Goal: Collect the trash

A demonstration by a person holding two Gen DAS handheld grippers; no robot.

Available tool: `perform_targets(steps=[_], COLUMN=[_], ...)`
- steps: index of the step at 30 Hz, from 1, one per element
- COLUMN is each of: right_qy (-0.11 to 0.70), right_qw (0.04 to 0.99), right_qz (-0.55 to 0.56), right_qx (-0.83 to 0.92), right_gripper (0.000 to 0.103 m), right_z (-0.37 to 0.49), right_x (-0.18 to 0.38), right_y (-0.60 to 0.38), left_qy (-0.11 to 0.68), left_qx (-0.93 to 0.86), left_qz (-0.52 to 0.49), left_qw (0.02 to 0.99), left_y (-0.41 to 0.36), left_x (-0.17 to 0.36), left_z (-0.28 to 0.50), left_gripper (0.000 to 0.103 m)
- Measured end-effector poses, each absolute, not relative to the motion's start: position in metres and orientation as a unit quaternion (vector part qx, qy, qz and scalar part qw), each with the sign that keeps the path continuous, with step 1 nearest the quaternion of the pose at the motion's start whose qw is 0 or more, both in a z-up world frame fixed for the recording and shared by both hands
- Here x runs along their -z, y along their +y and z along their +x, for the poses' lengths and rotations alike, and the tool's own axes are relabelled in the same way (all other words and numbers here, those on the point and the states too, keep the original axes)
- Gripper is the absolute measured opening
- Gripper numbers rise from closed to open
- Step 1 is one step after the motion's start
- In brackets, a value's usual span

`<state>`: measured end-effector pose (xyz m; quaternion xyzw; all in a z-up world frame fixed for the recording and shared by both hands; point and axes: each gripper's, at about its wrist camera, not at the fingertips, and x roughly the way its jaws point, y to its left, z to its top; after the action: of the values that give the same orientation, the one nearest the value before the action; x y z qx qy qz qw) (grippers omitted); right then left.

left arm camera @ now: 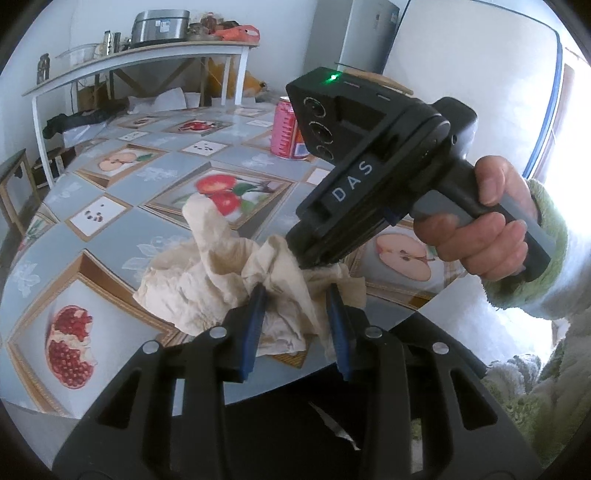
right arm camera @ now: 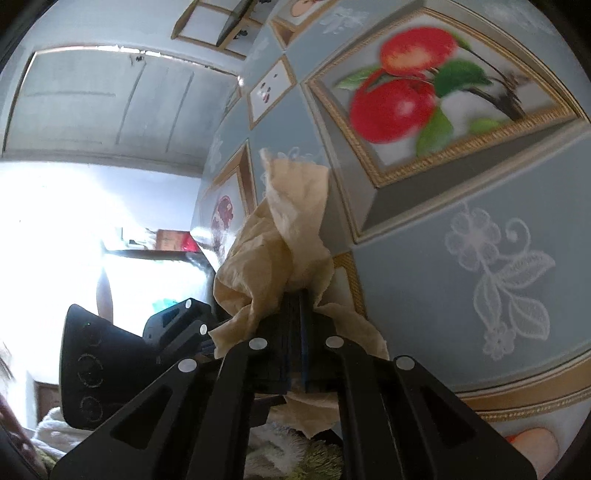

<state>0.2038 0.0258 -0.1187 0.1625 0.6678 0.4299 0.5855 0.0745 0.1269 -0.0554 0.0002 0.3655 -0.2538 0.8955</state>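
A crumpled beige paper napkin point(left arm camera: 207, 273) lies at the near edge of the table with the fruit-print cloth point(left arm camera: 122, 236). My left gripper point(left arm camera: 295, 295) is open, its blue-padded fingers astride the near part of the napkin. My right gripper point(left arm camera: 314, 258) comes down from the right and is shut on the napkin's top fold; in the right wrist view the gripper point(right arm camera: 293, 295) pinches the napkin point(right arm camera: 280, 236) between closed fingers. A pink soda can point(left arm camera: 286, 129) stands upright farther back on the table.
A white shelf table point(left arm camera: 140, 59) with a metal pot and jars stands behind the table. A white refrigerator point(left arm camera: 365, 33) is at the back right. A wooden stool point(left arm camera: 14, 177) is at the left. The table edge runs just under my left gripper.
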Motion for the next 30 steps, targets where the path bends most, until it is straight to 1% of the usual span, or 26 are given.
perform_targets(steps=[2, 4, 8, 11, 17, 23, 26, 28, 29, 30], right_qy=[0.665, 0.65, 0.607, 0.597, 0.618, 0.637, 0.636, 0.637, 0.638, 0.64], right_qw=[0.593, 0.616, 0.64, 0.639, 0.628, 0.631, 0.636, 0.636, 0.634, 0.632], right_qz=[0.162, 0.157, 0.166, 0.151, 0.107, 0.091, 0.076, 0.073, 0.075, 0.081], right_qx=[-0.424, -0.416, -0.441, -0.46, -0.46, -0.433, -0.431, -0.43, -0.43, -0.43], right_gripper=[0.003, 0.006, 0.006, 0.006, 0.006, 0.006, 0.005, 0.003, 0.003, 0.003], right_z=[0.204, 0.205, 0.206, 0.201, 0.195, 0.199, 0.198, 0.199, 0.2, 0.201], right_x=[0.116, 0.106, 0.078, 0.068, 0.081, 0.096, 0.096, 0.097, 0.098, 0.099], right_y=[0.019, 0.011, -0.001, 0.005, 0.027, 0.03, 0.033, 0.035, 0.034, 0.033], left_qy=[0.378, 0.393, 0.391, 0.391, 0.39, 0.391, 0.379, 0.354, 0.343, 0.337], left_qx=[0.261, 0.261, 0.261, 0.261, 0.258, 0.253, 0.25, 0.242, 0.23, 0.218], left_qz=[-0.006, -0.01, -0.011, -0.014, -0.015, -0.021, -0.034, -0.049, -0.054, -0.052], left_qw=[0.888, 0.882, 0.882, 0.882, 0.884, 0.885, 0.89, 0.902, 0.909, 0.914], left_y=[0.126, 0.125, 0.125, 0.125, 0.126, 0.13, 0.138, 0.148, 0.153, 0.155], left_x=[0.059, 0.065, 0.066, 0.066, 0.065, 0.06, 0.05, 0.039, 0.035, 0.033], left_z=[0.079, 0.082, 0.082, 0.082, 0.077, 0.07, 0.062, 0.054, 0.053, 0.053], left_gripper=[0.032, 0.032, 0.032, 0.032, 0.032, 0.033, 0.046, 0.055, 0.065, 0.072])
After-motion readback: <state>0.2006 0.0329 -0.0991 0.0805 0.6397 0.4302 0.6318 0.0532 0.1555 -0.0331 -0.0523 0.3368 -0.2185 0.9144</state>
